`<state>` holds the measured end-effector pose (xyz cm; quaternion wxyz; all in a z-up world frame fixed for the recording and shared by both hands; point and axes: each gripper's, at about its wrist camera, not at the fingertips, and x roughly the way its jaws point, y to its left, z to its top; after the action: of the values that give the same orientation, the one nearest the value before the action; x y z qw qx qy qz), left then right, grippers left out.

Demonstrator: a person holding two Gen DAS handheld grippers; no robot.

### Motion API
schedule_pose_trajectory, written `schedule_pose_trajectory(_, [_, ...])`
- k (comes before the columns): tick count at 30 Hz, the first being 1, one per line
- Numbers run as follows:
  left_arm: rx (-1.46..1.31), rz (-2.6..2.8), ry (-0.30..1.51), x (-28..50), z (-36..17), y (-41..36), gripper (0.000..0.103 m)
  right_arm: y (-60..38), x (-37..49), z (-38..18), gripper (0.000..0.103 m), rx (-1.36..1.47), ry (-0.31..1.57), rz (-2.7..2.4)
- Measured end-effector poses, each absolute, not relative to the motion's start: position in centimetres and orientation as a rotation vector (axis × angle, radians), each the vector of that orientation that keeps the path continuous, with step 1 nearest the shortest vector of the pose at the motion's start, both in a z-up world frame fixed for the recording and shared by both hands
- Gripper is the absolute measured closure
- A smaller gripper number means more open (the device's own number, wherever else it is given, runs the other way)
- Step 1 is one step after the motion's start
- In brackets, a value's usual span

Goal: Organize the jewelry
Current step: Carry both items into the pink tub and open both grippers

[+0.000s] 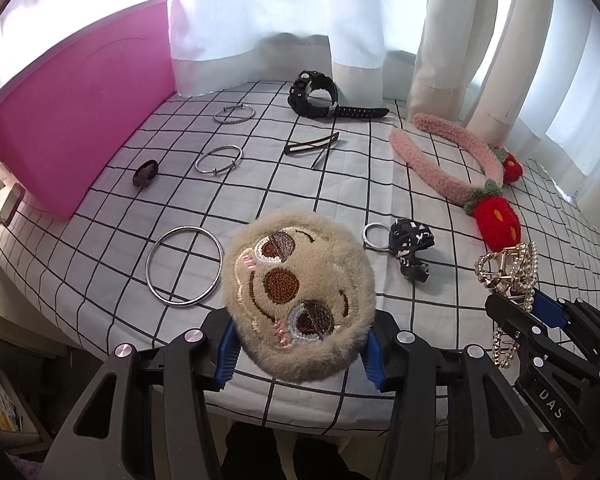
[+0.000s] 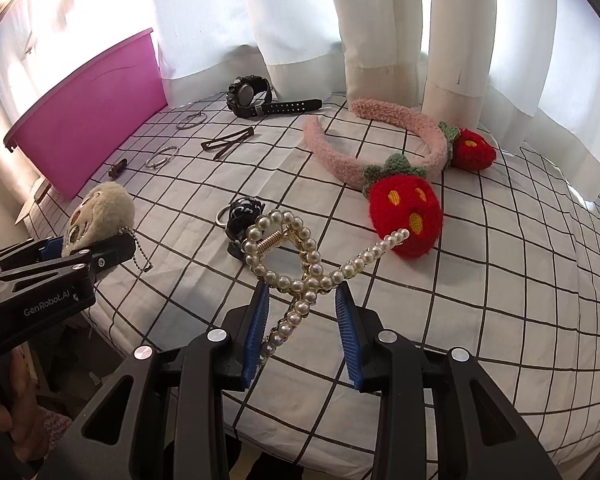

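Two claws, left claw (image 1: 300,354) gripping plush (image 1: 298,300), right claw (image 2: 302,304) gripping pearl clip (image 2: 296,256)

Fuzzy plush face charm (image 1: 298,300), glossy pearl-and-gold-metal hair claw (image 2: 300,264), shiny smooth metal bangle (image 1: 185,265), matt black plastic watch (image 1: 314,92), fleecy pink headband (image 2: 380,144), smooth pink plastic bin (image 1: 80,120), checked cloth cover (image 1: 340,184).

Table (image 1: 340,208) layout: bin (image 1: 80,120) at left edge; watch (image 1: 320,96) at rear centre; headband (image 1: 452,160) at right; three bangles (image 1: 184,266) in a row beside the bin; hair clips (image 1: 312,146) between bangles and headband.
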<state>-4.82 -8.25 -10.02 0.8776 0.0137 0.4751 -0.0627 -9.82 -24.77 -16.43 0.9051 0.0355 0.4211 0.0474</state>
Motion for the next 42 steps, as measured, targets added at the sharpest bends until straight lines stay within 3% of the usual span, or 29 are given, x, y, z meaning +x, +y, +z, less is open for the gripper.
schedule_pose_trajectory(12, [-0.065,-0.071,0.810,-3.6,0.7,-3.4,0.055,-21.5,-6.0,-6.1,0.070,0.031,0.698,0.222])
schedule_pose_trajectory(25, [-0.127,0.116,0.651,3.7,9.9,13.0,0.055,-5.1,5.1,5.7,0.070,-0.039,0.535,0.520])
schedule_pose_trajectory(32, [-0.138,0.184,0.732,9.8,8.5,21.3,0.054,4.9,13.4,7.1,0.070,-0.070,0.610,0.646])
schedule_pose_trajectory(42, [-0.213,0.233,0.943,16.1,1.4,26.6,0.054,12.6,23.2,2.0,0.070,-0.165,0.860,0.655])
